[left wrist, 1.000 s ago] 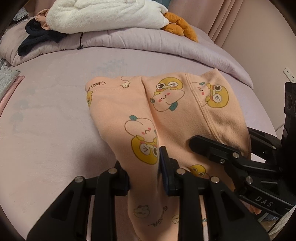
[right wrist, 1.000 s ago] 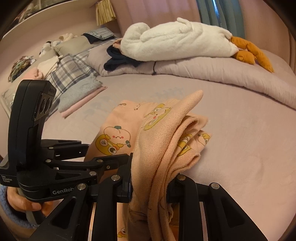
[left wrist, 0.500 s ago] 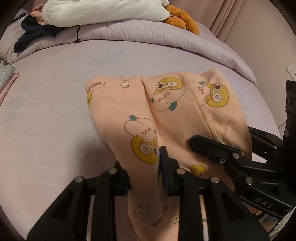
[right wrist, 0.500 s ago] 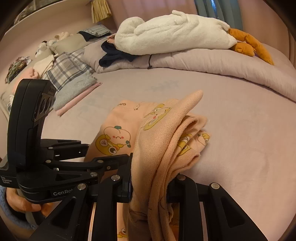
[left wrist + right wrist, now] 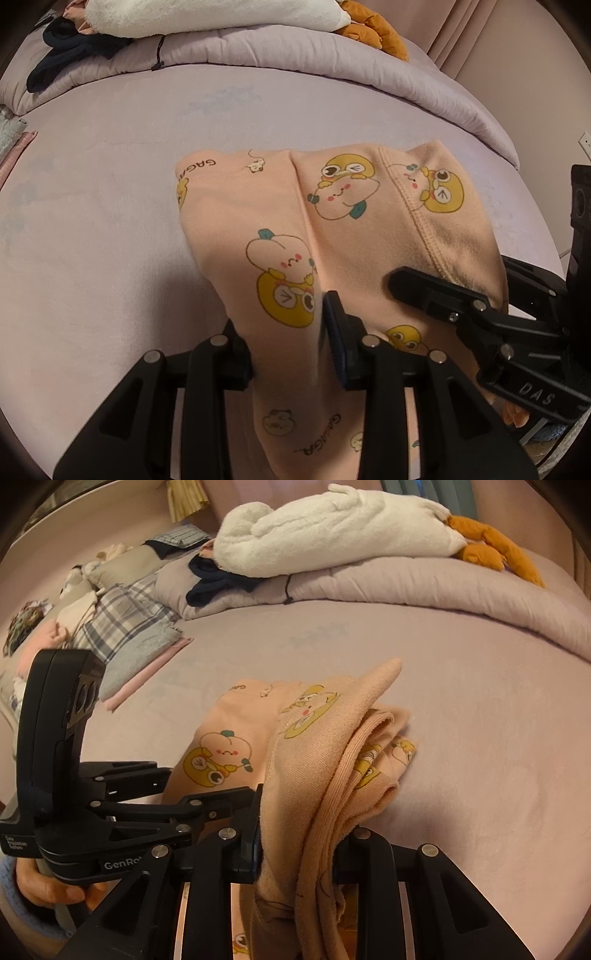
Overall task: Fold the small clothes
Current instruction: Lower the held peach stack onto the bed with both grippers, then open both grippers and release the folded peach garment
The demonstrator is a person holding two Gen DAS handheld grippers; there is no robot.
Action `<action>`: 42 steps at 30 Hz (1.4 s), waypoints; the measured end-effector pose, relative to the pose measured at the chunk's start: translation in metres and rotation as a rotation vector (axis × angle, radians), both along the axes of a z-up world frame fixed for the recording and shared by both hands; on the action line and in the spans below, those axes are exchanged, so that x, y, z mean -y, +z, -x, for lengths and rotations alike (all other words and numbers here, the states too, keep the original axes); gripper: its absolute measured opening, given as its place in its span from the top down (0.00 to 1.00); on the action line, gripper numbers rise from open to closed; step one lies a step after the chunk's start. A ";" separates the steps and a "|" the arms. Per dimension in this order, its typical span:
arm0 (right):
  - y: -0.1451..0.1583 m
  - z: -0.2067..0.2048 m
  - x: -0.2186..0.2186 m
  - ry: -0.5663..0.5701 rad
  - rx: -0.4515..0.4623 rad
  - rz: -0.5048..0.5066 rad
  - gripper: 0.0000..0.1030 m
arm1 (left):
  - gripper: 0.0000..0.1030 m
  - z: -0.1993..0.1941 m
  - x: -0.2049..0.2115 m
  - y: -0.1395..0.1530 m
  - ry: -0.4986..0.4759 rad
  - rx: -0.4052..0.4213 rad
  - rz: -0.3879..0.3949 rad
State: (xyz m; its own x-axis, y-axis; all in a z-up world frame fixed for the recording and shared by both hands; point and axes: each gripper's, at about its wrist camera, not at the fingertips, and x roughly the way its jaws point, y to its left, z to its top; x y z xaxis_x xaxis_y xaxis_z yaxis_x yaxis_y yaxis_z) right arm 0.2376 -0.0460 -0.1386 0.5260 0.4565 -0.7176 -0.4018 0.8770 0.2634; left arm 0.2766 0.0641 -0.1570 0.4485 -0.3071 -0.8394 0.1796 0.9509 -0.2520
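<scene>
Left hand-held gripper (image 5: 286, 345) just loosening, seemingly ungripped.

Peach cartoon-print garment (image 5: 317, 760) bunched between the right gripper (image 5: 295, 845) jaws, over a lilac bedsheet (image 5: 480, 709).

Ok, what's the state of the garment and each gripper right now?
peach garment: folded over, far end resting on the bed.
left gripper: jaws have just been opening, garment between them.
right gripper: shut on the bunched garment.

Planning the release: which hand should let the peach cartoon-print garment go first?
Probably left: the left gripper has just been opening its jaws around the peach cartoon-print garment, while the right gripper clamps bunched layers.
</scene>
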 end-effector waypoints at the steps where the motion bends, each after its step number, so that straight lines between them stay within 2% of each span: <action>1: -0.002 -0.001 0.003 -0.010 -0.012 -0.008 0.74 | 0.66 0.001 0.001 0.000 0.002 0.002 0.000; 10: -0.008 -0.002 0.012 -0.030 -0.051 -0.032 0.74 | 0.55 0.000 -0.001 -0.004 0.018 -0.001 -0.017; 15: -0.011 -0.002 0.015 -0.041 -0.069 -0.031 0.73 | 0.44 0.000 -0.002 -0.005 0.031 0.005 -0.046; 18: -0.012 -0.003 0.018 -0.054 -0.080 -0.019 0.66 | 0.35 -0.001 -0.004 -0.006 0.045 0.008 -0.068; 20: -0.013 -0.002 0.021 -0.075 -0.087 -0.006 0.56 | 0.32 -0.002 -0.007 -0.007 0.053 0.006 -0.073; 23: -0.014 -0.002 0.030 -0.101 -0.104 -0.012 0.47 | 0.25 -0.001 -0.007 -0.007 0.063 0.008 -0.097; 27: -0.015 0.002 0.036 -0.118 -0.116 -0.019 0.43 | 0.20 0.000 -0.008 -0.007 0.070 0.005 -0.114; 40: -0.011 0.016 0.043 -0.156 -0.111 0.010 0.42 | 0.14 0.026 -0.020 -0.003 0.102 0.007 -0.152; 42: -0.013 0.015 0.042 -0.158 -0.118 0.013 0.42 | 0.11 0.029 -0.021 -0.004 0.110 0.008 -0.157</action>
